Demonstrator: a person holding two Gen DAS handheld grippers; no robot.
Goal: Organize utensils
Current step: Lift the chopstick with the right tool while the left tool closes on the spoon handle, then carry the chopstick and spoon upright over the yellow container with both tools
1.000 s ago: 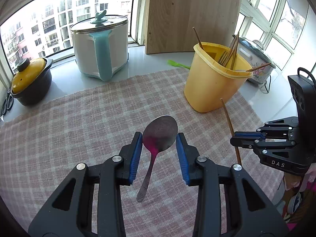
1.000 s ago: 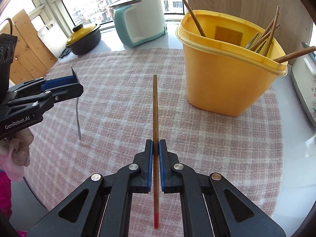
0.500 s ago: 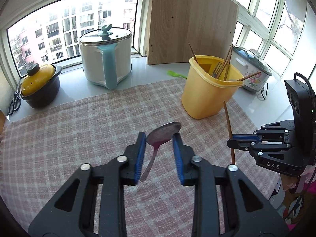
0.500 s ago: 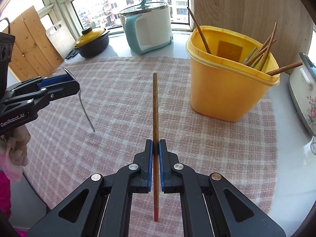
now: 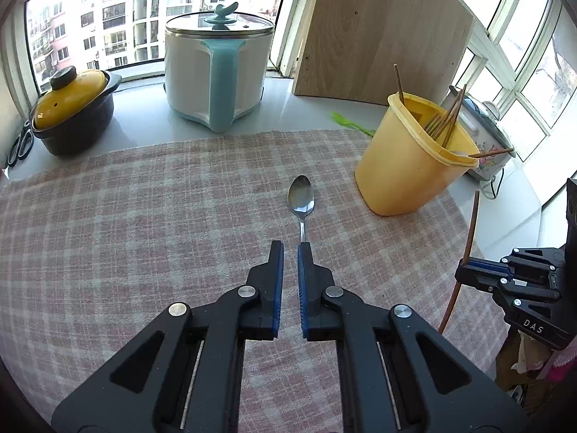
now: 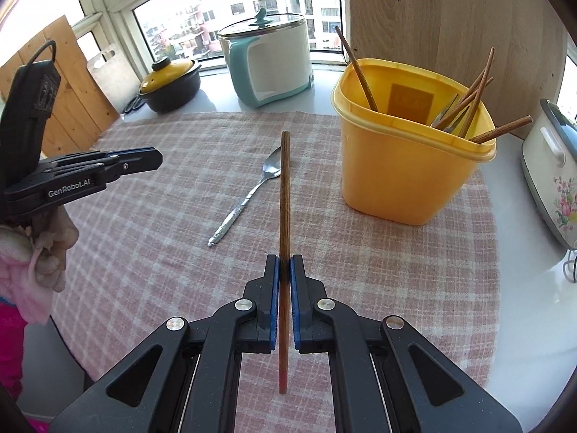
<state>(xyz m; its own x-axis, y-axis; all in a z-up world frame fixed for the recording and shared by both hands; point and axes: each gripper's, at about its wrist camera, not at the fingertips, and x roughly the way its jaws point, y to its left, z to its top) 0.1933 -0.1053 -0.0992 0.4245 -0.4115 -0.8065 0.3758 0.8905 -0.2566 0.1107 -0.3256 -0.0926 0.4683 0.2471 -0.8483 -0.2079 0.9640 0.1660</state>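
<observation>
A metal spoon [image 5: 301, 195] lies flat on the checked cloth [image 5: 144, 216], bowl pointing away from me. My left gripper [image 5: 290, 247] hovers just short of its handle, jaws a narrow gap apart and opening, nothing between them. From the right wrist view the spoon [image 6: 245, 202] rests on the cloth, with the left gripper [image 6: 144, 157] raised clear of it at the left. My right gripper [image 6: 284, 261] is shut on a brown wooden chopstick [image 6: 284, 198] that stands upright. The yellow utensil bin [image 6: 404, 173] holds several chopsticks and a fork at the right.
A white and teal cooker [image 5: 216, 72], a black pot with a yellow lid [image 5: 72, 108] and a wooden board [image 5: 378, 29] line the windowsill behind. A floral rice cooker [image 6: 551, 187] stands right of the bin. A green utensil [image 5: 351, 122] lies behind the cloth.
The spoon was held up between the left jaws; now it lies on the cloth in front of them. The left jaws stand closer together. The right gripper keeps the chopstick still.
</observation>
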